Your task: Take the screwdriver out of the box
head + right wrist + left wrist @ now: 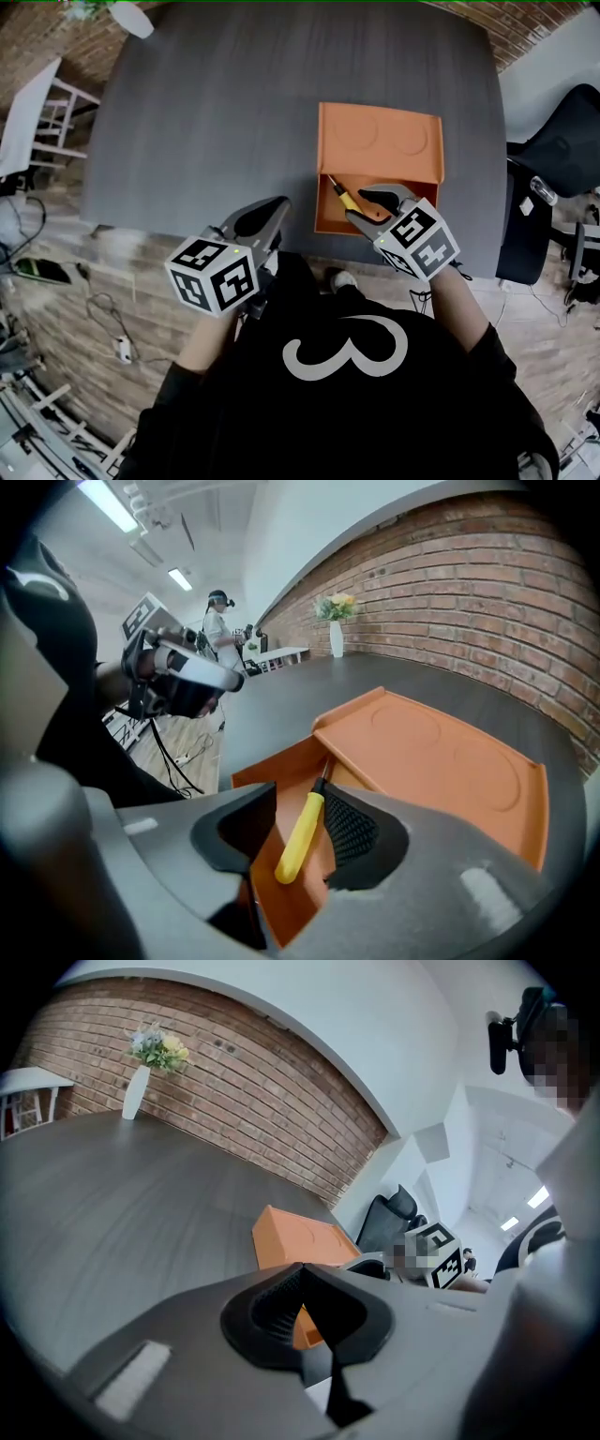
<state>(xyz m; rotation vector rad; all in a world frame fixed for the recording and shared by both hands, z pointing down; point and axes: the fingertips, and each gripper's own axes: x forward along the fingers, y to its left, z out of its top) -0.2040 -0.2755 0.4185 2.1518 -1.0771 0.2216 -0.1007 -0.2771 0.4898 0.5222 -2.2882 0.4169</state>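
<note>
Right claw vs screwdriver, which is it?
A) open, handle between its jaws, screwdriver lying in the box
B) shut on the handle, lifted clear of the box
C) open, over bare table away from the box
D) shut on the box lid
A: the right gripper view shows the right claw open, with the yellow handle of the screwdriver between its jaws, lying inside the orange box.
</note>
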